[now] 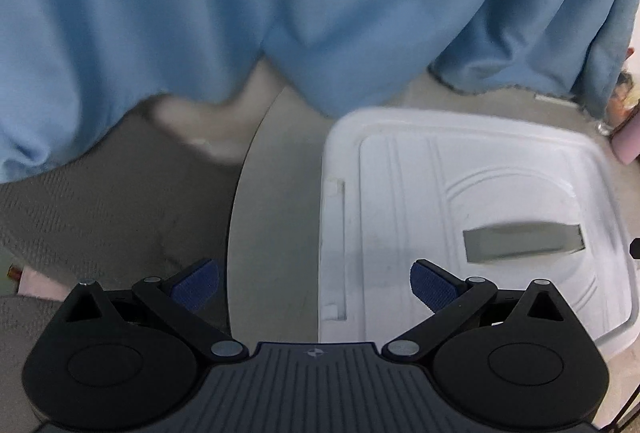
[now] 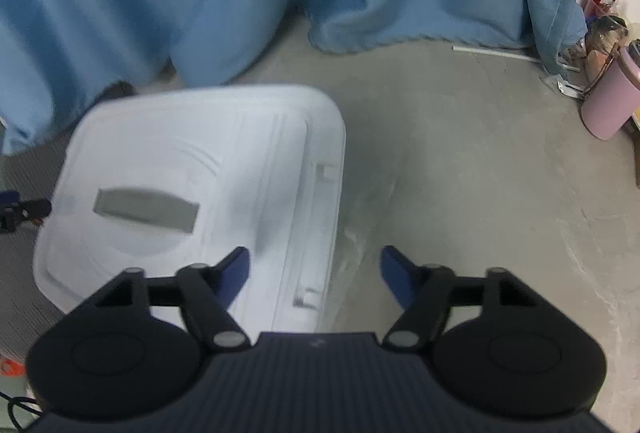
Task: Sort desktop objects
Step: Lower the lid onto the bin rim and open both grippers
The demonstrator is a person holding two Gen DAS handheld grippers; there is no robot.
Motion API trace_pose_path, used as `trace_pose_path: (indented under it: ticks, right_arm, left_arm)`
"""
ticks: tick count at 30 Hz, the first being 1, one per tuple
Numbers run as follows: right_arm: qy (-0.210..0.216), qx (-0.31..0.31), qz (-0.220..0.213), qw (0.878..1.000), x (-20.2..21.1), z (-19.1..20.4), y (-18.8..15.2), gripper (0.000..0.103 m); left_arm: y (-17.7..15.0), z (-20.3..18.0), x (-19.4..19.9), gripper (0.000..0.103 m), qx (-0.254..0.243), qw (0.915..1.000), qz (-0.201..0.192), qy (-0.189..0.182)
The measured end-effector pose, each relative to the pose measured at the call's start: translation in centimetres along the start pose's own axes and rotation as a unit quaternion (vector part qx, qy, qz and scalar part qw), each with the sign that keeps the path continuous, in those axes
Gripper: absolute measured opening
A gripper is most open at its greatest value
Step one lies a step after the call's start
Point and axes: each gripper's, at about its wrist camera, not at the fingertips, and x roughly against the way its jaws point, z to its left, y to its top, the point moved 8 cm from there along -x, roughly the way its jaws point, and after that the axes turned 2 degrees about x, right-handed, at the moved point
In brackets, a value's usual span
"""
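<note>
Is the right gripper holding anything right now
No, the right gripper is open and empty, with only the white box lid's edge and bare table beneath.

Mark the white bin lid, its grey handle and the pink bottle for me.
white bin lid (image 2: 260, 137): right wrist view, flat top near the far edge.
grey handle (image 1: 522, 241): left wrist view, middle of the bar.
pink bottle (image 2: 608, 101): right wrist view, side wall.
</note>
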Motion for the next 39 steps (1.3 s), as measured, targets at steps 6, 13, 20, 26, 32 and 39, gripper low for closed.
trace_pose_path:
  ticks: [6,13,20,26,32,39]
  right_arm:
    - [0.01,-0.003,0.017,1.0,-0.9,0.6,-0.3,0.037]
    - [0.007,-0.006,0.014,1.0,-0.7,0.8,-0.5,0.033]
    - [0.004,-0.011,0.011,1.0,-0.6,0.9,-0.8,0.033]
    - [-0.001,-0.017,0.008,1.0,-0.3,1.1,-1.2,0.033]
    - [0.004,-0.028,0.002,1.0,-0.1,1.0,-1.7,0.033]
    - [-0.003,-0.029,-0.007,1.0,-0.1,1.2,-1.8,0.046]
  left_arm:
    - [-1.1,-1.1,-1.2,0.101,-0.031,0.9995,0.012,0.001]
    - [-1.7,-1.5,-2.0,0.092,-0.017,0.9995,0.006,-0.027]
    - [-2.0,-1.4,-2.3,0.088,0.016,0.9991,0.004,-0.039]
    - [-1.3,-1.7,-2.8,0.09,0.011,0.9993,-0.002,-0.036]
    - [-0.9,-2.0,-3.2,0.094,0.005,0.9992,-0.008,-0.038]
    - [-1.3,-2.4,-2.8,0.101,-0.017,0.9994,-0.017,-0.024]
